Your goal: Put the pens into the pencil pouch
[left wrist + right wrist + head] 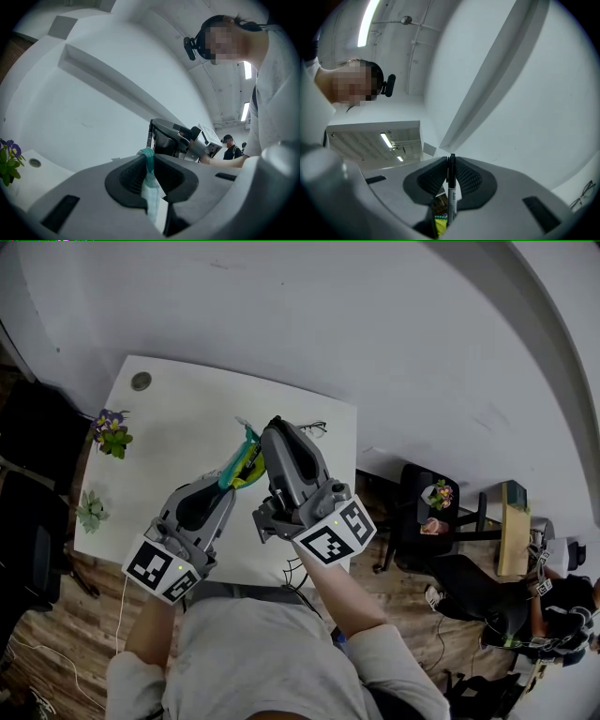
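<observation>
Pen (451, 192): black, long axis upright in right gripper view, cap end up
Right gripper (451, 165): clamped on pen
Left gripper (149, 164): pinching teal pouch (152, 199) edge

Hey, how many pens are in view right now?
1: a black marker pen clamped in the right gripper. Others may be hidden inside the teal and yellow fabric pouch pinched by the left gripper.

My left gripper (232, 472) and right gripper (274, 430) are smooth grey shells, each carrying a white cube (335, 532) printed with black square markers. Dark ribbed pads (469, 179) line my jaws. A thin cable (122, 615) trails off. I wear a light grey shirt (262, 662).
</observation>
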Motion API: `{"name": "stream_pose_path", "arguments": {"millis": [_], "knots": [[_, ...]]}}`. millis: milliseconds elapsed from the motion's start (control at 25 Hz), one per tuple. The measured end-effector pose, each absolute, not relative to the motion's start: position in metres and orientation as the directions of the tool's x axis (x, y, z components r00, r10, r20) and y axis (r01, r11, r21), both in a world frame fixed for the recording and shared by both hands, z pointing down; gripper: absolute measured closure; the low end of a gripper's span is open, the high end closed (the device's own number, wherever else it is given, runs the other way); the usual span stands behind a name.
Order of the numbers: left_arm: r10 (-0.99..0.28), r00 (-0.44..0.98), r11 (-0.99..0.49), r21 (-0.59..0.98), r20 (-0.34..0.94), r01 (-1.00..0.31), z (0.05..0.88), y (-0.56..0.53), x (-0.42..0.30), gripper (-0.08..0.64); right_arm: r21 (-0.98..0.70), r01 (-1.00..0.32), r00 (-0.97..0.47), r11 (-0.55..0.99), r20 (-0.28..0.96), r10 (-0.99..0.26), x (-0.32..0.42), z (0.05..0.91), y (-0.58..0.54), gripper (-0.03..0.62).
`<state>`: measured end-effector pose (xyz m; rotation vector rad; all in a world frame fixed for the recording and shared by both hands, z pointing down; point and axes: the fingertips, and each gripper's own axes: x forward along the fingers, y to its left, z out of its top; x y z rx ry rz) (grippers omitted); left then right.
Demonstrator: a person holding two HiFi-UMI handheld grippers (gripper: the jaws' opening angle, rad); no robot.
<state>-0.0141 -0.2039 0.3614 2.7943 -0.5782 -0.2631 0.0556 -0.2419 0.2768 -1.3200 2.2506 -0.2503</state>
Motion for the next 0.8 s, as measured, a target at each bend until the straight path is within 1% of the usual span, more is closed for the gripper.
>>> {"name": "stream_pose_path", "arguments": {"millis": [160, 360, 440, 560, 640, 800], "knots": [[-0.412, 0.902, -0.885, 0.294, -0.130, -0.362, 0.356, -0.201, -0.011, 0.495, -0.395, -0.756, -0.426, 0.521, -0.308, -0.851, 0.051, 0.287, -0.237, 0.522], [-0.419, 0.899, -0.885, 0.278, -0.130, -0.372, 0.354, -0.203, -0.010, 0.495, -0.361, -0.747, -0.498, 0.558, -0.252, -0.830, 0.040, 0.303, -0.230, 0.522], [-0.424, 0.896, -0.883, 0.279, -0.134, -0.376, 0.353, -0.202, -0.010, 0.495, -0.353, -0.744, -0.504, 0.567, -0.260, -0.824, 0.041, 0.301, -0.226, 0.522], [-0.432, 0.891, -0.879, 0.285, -0.140, -0.381, 0.352, -0.201, -0.011, 0.495, -0.381, -0.727, -0.485, 0.571, -0.304, -0.820, 0.048, 0.290, -0.220, 0.522], [-0.436, 0.889, -0.878, 0.286, -0.142, -0.385, 0.350, -0.200, -0.011, 0.495, -0.376, -0.719, -0.501, 0.585, -0.303, -0.811, 0.047, 0.288, -0.219, 0.522], [-0.440, 0.885, -0.879, 0.277, -0.153, -0.389, 0.345, -0.200, -0.006, 0.495, -0.303, -0.738, -0.565, 0.603, -0.210, -0.798, 0.039, 0.301, -0.216, 0.522]]}}
